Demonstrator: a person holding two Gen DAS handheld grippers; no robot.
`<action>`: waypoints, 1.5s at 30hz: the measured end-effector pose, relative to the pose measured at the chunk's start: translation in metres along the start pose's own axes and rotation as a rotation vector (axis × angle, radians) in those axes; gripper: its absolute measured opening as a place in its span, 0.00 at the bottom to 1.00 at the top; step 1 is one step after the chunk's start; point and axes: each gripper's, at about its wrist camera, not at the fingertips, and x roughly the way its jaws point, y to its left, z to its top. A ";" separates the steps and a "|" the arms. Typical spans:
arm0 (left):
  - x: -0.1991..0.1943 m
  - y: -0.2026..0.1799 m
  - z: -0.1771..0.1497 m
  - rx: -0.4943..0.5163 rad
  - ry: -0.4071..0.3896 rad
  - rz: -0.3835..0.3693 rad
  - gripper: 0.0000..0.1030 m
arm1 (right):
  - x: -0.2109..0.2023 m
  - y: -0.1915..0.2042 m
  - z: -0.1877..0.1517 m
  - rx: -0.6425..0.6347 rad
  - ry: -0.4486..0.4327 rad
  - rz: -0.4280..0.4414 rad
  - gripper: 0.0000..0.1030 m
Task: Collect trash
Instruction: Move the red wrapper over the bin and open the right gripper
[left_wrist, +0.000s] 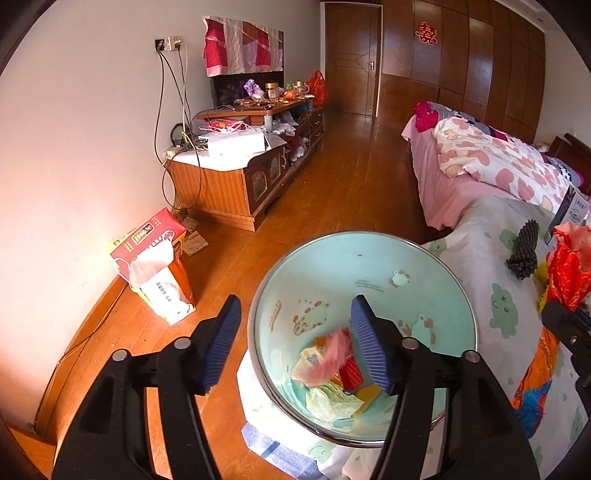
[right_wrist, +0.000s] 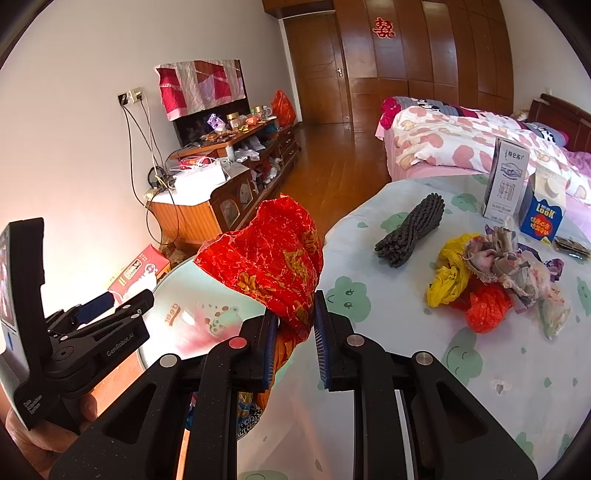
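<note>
A mint green trash bin with cartoon prints stands beside the bed, and several wrappers lie at its bottom. My left gripper is open over the bin's near rim, and a blurred pink-red piece hangs in mid-air between its fingers. My right gripper is shut on a crumpled red plastic bag and holds it at the bed's edge beside the bin. The bag also shows in the left wrist view.
On the bed cover lie a yellow bag, an orange bag, cloth scraps, a dark rope bundle and two cartons. A tissue box stands on the wood floor by the wall.
</note>
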 end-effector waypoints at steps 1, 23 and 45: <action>-0.002 0.002 0.001 -0.003 -0.005 0.006 0.63 | 0.002 0.002 0.001 -0.006 0.001 -0.001 0.19; -0.013 0.020 0.008 -0.042 -0.031 0.071 0.66 | 0.061 0.030 0.013 -0.081 0.055 -0.005 0.44; -0.021 0.023 0.012 -0.068 -0.034 0.069 0.70 | 0.071 0.022 0.018 -0.085 0.235 0.063 0.80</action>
